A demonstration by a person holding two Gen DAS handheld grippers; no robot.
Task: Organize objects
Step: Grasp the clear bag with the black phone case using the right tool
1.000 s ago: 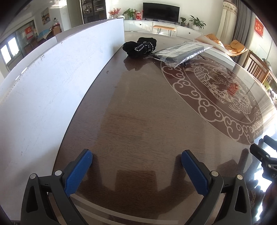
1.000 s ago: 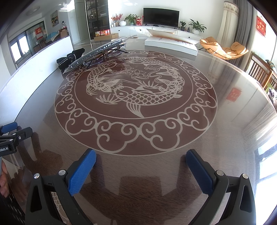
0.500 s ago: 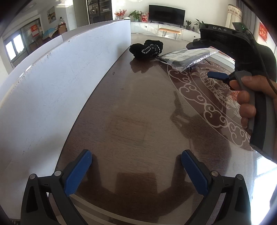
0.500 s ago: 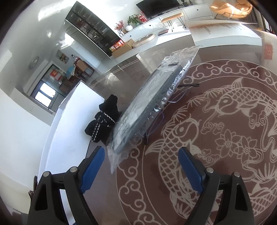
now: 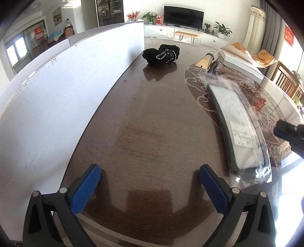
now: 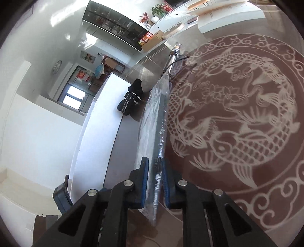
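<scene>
Item: bagged keyboard [image 6: 154, 121] | stiff, slick wrap (likely light) | right gripper [image 6: 154, 187] clamped on near edge | left gripper [image 5: 150, 188] fingers apart, empty

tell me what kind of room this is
Most likely a home living and dining room. A flat television sits on a long white cabinet with potted plants, and the work happens on a big glossy wooden table inlaid with a fish pattern; a dining chair stands beside it.
</scene>
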